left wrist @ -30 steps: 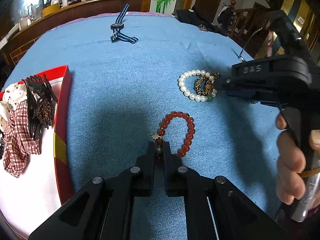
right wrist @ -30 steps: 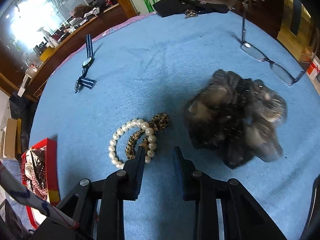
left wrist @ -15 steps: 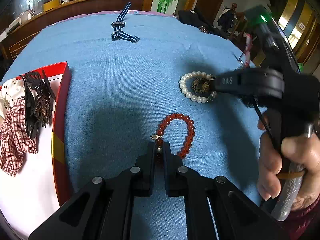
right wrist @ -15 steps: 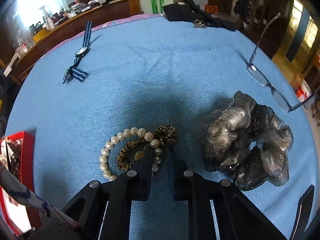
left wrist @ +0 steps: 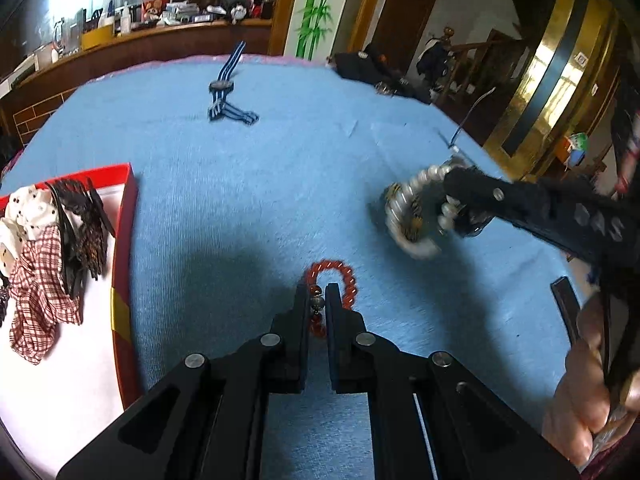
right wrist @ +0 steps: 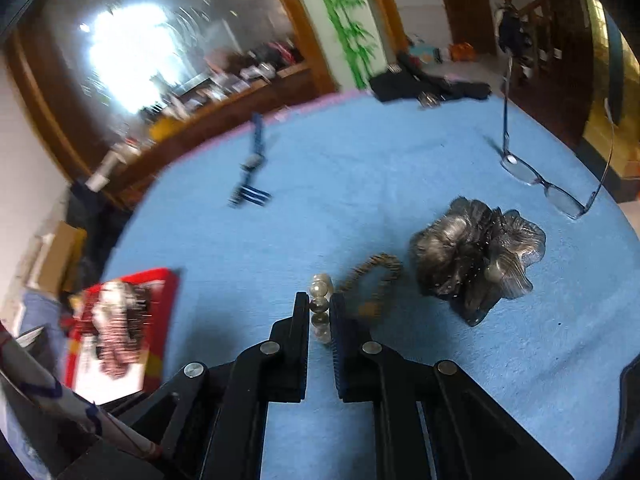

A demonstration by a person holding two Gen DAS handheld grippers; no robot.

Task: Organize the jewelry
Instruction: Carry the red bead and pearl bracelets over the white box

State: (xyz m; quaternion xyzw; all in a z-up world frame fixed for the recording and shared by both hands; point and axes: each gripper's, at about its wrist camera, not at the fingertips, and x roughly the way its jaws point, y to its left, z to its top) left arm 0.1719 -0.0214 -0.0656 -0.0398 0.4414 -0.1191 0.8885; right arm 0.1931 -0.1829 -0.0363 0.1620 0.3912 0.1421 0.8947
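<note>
Left tool [left wrist: 316,296]: jaws nearly closed, clamping the clasp end of a red round-bead bracelet [left wrist: 340,280] whose loop extends ahead over the blue-cloth worktop [left wrist: 240,200]. Red-rimmed white-lined box [left wrist: 124,240] to its left, edge near; open cloth between.

Right tool [right wrist: 320,308]: jaws narrowly parted, gripping a white pearl-bead bracelet [right wrist: 320,296], raised above the worktop; a leopard-print hair tie [right wrist: 376,272] hangs beside it. Grey ruffled fabric scrunchie [right wrist: 476,256] just right; thin-framed eyeglasses [right wrist: 540,184] farther right, near the worktop edge.
</note>
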